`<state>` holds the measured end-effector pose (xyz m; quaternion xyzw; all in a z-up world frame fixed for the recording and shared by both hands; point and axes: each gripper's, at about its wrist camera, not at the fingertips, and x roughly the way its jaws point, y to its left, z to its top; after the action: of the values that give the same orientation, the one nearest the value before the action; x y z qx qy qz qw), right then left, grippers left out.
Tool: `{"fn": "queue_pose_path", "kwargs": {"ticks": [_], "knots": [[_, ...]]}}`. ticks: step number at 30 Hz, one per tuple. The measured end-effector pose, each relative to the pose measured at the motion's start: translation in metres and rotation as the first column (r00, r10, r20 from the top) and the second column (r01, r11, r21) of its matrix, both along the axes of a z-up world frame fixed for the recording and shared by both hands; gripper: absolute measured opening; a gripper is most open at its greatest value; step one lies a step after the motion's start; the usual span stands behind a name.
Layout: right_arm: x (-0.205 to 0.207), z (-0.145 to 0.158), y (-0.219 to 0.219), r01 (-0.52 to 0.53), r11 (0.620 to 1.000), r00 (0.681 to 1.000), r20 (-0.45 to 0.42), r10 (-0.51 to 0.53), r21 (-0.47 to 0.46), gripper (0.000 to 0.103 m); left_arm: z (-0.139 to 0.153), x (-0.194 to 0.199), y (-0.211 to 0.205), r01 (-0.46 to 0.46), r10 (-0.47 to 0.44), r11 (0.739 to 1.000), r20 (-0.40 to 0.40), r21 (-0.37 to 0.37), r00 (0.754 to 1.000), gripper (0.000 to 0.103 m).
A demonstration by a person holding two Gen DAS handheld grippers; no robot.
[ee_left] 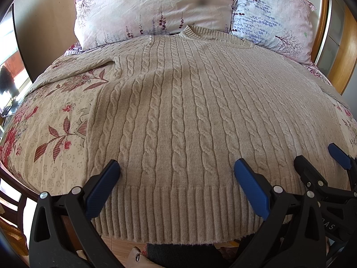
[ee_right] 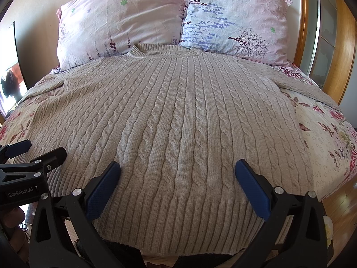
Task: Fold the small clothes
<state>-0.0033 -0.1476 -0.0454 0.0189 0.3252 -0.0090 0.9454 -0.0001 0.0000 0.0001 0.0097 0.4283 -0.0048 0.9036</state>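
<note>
A beige cable-knit sweater (ee_left: 178, 111) (ee_right: 174, 116) lies spread flat on the bed. Its collar (ee_left: 196, 31) points at the pillows and its ribbed hem (ee_left: 178, 212) hangs over the near bed edge. Both sleeves stretch out sideways. My left gripper (ee_left: 176, 165) is open, its blue fingers (ee_left: 104, 185) spread wide above the left part of the hem. My right gripper (ee_right: 177, 166) is open as well, over the right part of the hem. Each gripper shows in the other's view, the right gripper (ee_left: 316, 155) and the left gripper (ee_right: 44, 147). Neither holds cloth.
Two floral pillows (ee_right: 120, 22) (ee_right: 234, 17) lean at the head of the bed. A flowered sheet (ee_left: 51, 122) (ee_right: 323, 138) shows on both sides of the sweater. A wooden bed frame (ee_right: 343, 44) curves along the right, and wooden floor (ee_right: 343, 201) lies below the bed edge.
</note>
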Motion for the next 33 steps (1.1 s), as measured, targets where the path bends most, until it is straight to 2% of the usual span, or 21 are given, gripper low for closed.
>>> {"fn": "queue_pose_path", "kwargs": {"ticks": [18, 23, 27, 29, 33], "knots": [[0.007, 0.0, -0.002, -0.061, 0.998, 0.998, -0.034, 0.061, -0.006, 0.102, 0.001, 0.006, 0.001, -0.007, 0.007, 1.0, -0.032, 0.003, 0.999, 0.101], [0.006, -0.001, -0.006, -0.111, 0.994, 0.994, -0.001, 0.111, -0.003, 0.102, 0.001, 0.006, 0.001, -0.003, 0.003, 1.0, -0.051, 0.005, 0.999, 0.101], [0.009, 0.001, -0.01, -0.181, 0.984, 0.983, -0.031, 0.18, -0.006, 0.102, 0.003, 0.01, 0.001, 0.027, -0.026, 0.999, -0.048, 0.021, 0.999, 0.101], [0.015, 0.005, -0.02, -0.206, 0.978, 0.978, -0.04, 0.207, 0.021, 0.102, 0.009, 0.02, -0.001, 0.064, -0.063, 0.997, -0.05, 0.035, 0.997, 0.101], [0.028, 0.033, -0.074, -0.085, 0.992, 0.996, 0.026, 0.082, 0.098, 0.102, 0.034, 0.043, 0.002, 0.091, -0.092, 0.995, 0.026, 0.029, 0.995, 0.101]]}}
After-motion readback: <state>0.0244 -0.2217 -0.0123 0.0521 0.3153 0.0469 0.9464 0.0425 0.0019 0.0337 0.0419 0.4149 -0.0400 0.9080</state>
